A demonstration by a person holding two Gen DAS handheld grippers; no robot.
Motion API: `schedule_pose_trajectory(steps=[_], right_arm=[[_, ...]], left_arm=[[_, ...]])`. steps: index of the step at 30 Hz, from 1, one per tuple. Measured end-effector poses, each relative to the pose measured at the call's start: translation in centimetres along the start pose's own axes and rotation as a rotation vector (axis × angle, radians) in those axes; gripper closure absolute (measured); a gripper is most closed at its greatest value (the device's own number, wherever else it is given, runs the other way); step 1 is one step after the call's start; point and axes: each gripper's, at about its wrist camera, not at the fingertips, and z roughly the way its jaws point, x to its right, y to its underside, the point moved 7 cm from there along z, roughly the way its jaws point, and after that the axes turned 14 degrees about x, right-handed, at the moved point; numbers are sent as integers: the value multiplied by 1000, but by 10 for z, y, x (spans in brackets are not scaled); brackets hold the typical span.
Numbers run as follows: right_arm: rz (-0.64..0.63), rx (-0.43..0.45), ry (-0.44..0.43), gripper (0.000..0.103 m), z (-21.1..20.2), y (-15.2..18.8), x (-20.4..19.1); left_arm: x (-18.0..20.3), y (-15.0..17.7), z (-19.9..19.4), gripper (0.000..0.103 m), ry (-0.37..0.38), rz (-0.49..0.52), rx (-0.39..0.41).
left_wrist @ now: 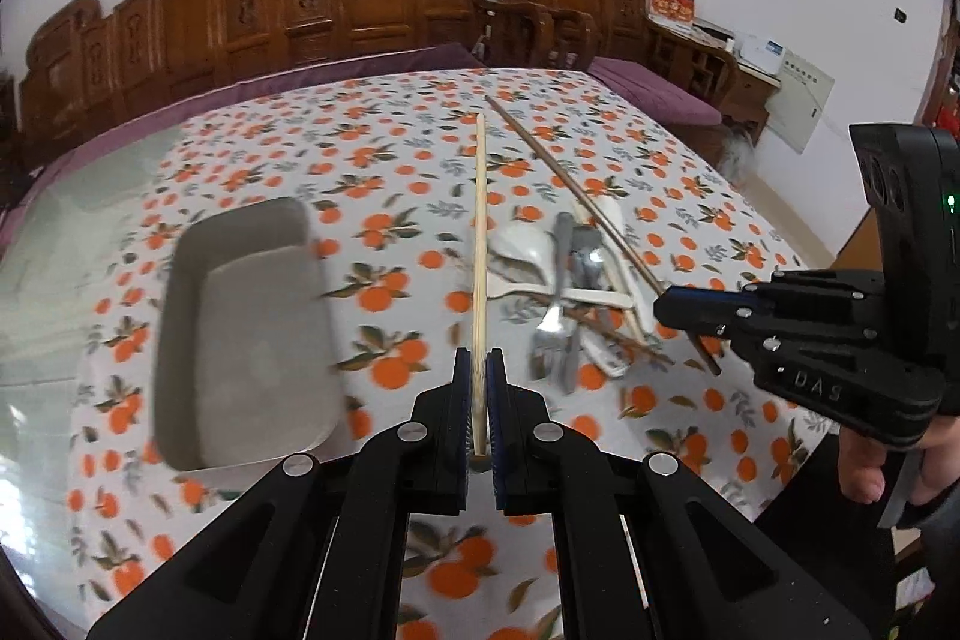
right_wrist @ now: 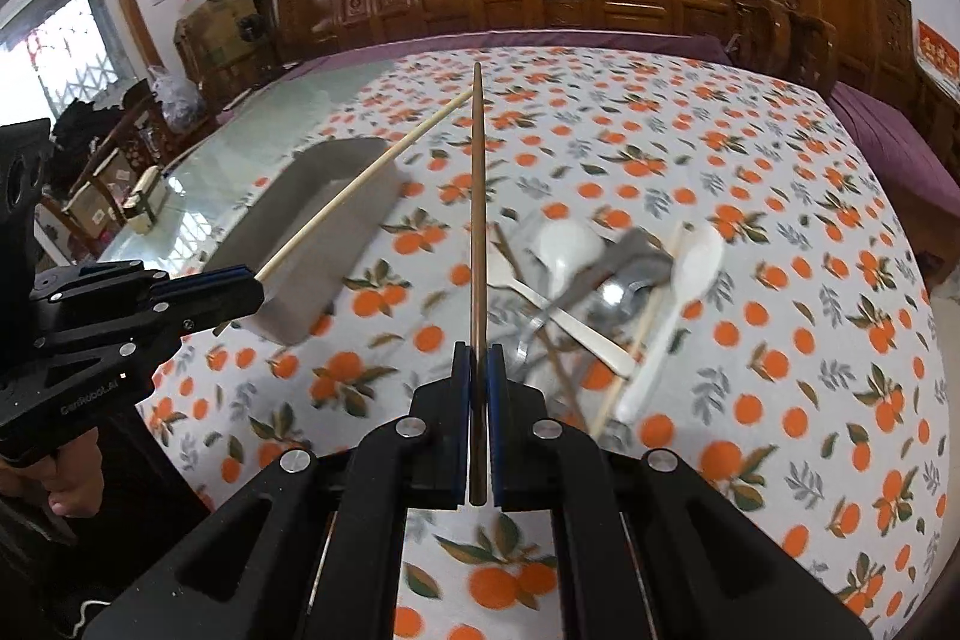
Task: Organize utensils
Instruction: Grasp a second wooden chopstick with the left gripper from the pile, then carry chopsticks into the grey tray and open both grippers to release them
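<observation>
Chopsticks [left_wrist: 479,244] [right_wrist: 477,220] clamped, one per gripper [left_wrist: 479,358] [right_wrist: 478,352].

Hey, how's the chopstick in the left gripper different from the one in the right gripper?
The pale chopstick is light bamboo colour; the dark chopstick is deep brown. The pale one is clamped in the left gripper, nearer the grey tray; the dark one is clamped in the right gripper, nearer the utensil pile. Both are long, thin, held near one end, and lifted off the tablecloth.
</observation>
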Motion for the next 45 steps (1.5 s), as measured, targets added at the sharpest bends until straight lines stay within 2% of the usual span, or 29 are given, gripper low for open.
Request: schedule_pose_trajectory(steps=[11, 18, 29, 43, 45], right_arm=[[-36, -3, -54, 97, 28, -15, -47], [-52, -21, -74, 97, 44, -18, -63], [-56, -41, -90, 97, 54, -12, -73], [-63, -58, -96, 97, 62, -13, -79], [-64, -60, -102, 97, 65, -15, -83]], left_arm=[[-71, 1, -6, 99, -107, -44, -14], [-109, 14, 2, 99, -172, -77, -76], [-133, 28, 26, 99, -207, -88, -189], [-149, 32, 35, 98, -210, -150, -166], [-150, 31, 33, 95, -203, -158, -153]])
